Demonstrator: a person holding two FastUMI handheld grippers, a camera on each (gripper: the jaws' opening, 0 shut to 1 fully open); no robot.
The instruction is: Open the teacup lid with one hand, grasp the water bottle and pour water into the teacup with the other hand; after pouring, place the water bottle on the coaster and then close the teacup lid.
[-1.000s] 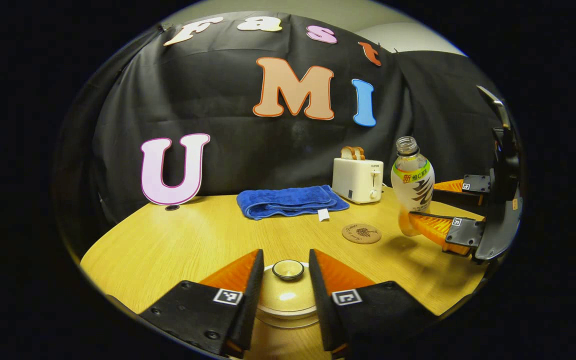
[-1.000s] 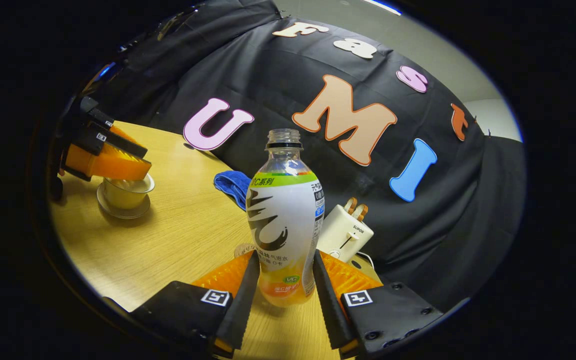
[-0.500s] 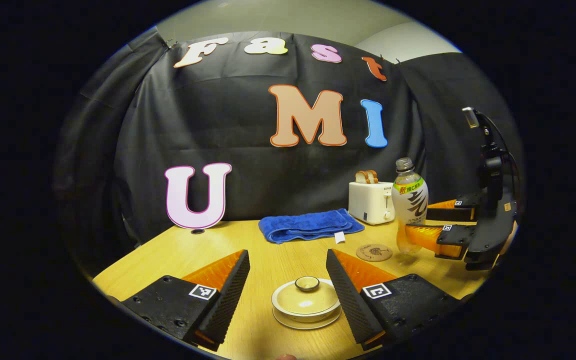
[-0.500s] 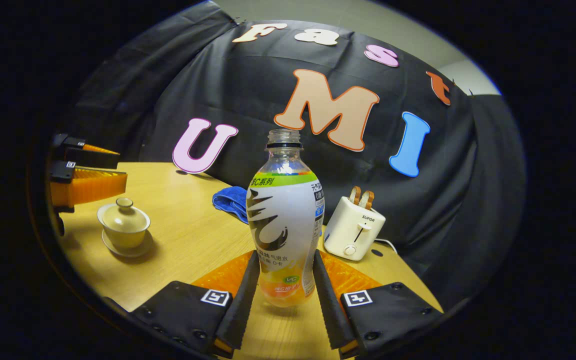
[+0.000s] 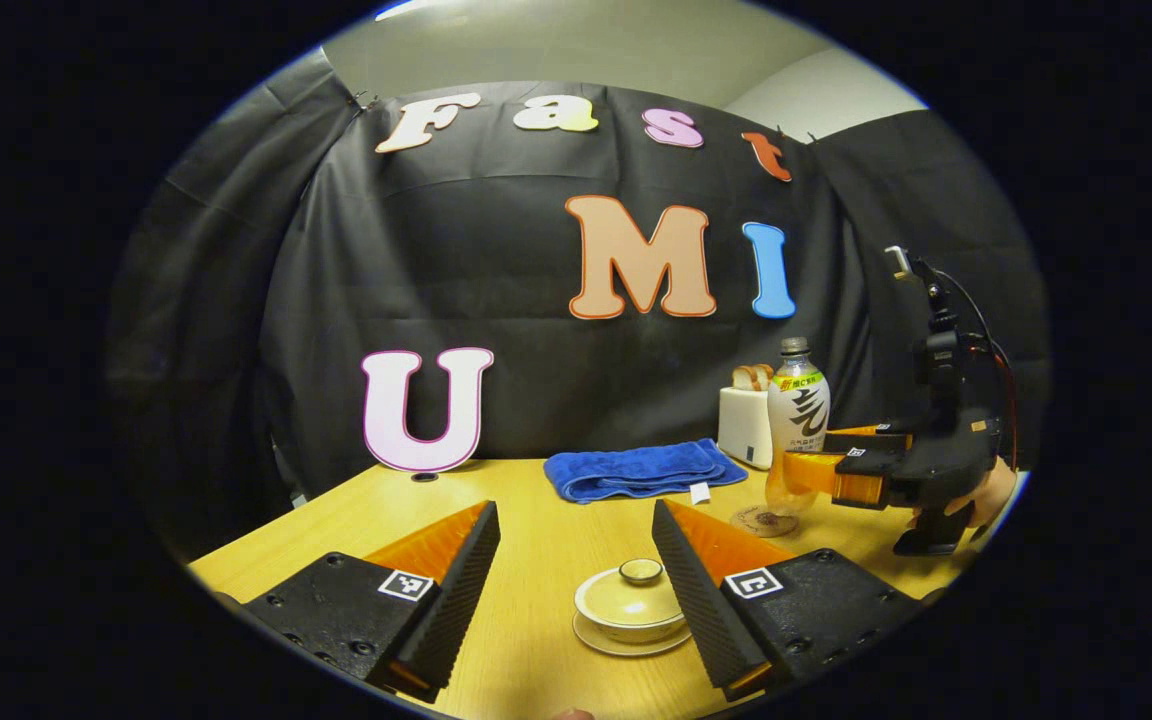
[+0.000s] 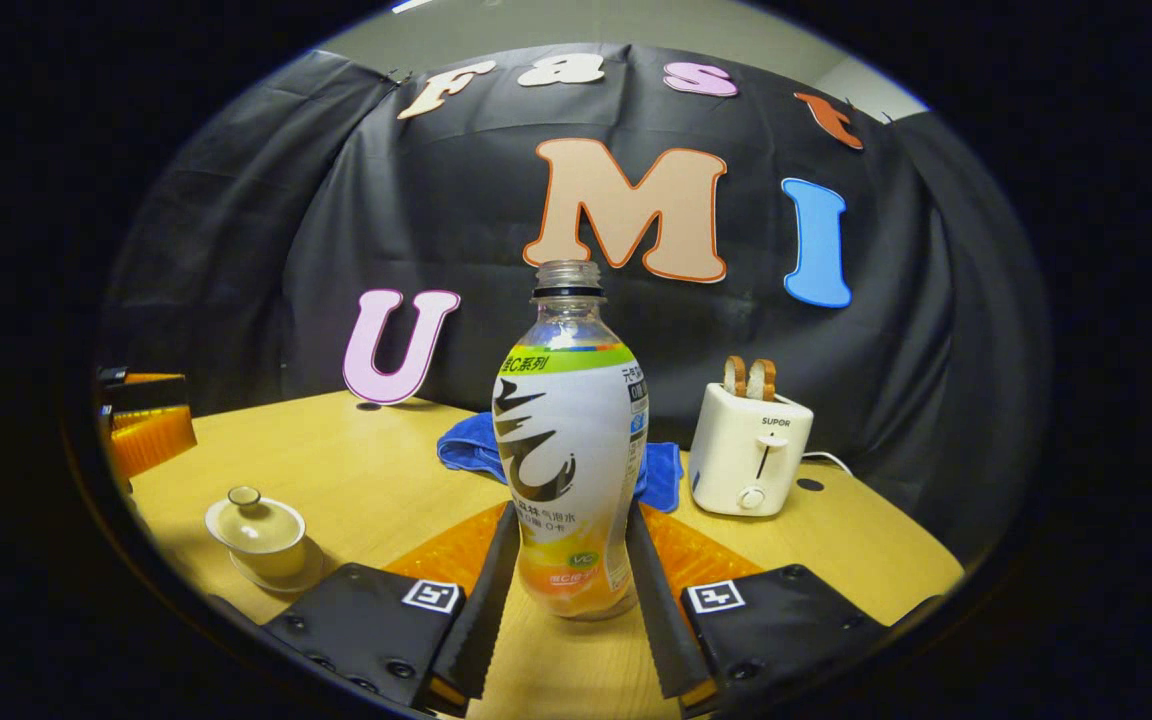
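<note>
A cream teacup (image 5: 633, 602) with its lid on stands on a saucer, a little ahead of my open left gripper (image 5: 574, 508) and apart from its fingers. The same teacup (image 6: 258, 528) sits at the left of the right gripper view, below the left gripper (image 6: 141, 422). My right gripper (image 6: 572, 512) is shut on the lower body of an uncapped, upright water bottle (image 6: 571, 440). From the left gripper view, the bottle (image 5: 798, 408) stands held in the right gripper (image 5: 804, 455), over the round cork coaster (image 5: 764, 520). Whether they touch is unclear.
A folded blue towel (image 5: 641, 470) lies at the back of the round wooden table (image 5: 536, 540). A white toaster (image 6: 751, 447) with two slices of bread stands to the right of the bottle. A hand (image 5: 986, 498) holds the right gripper near the table's right edge.
My left gripper has opened wider and drawn back and up from the lid, which stays on the cup. The right gripper, still holding the bottle, has swung away from the cup.
</note>
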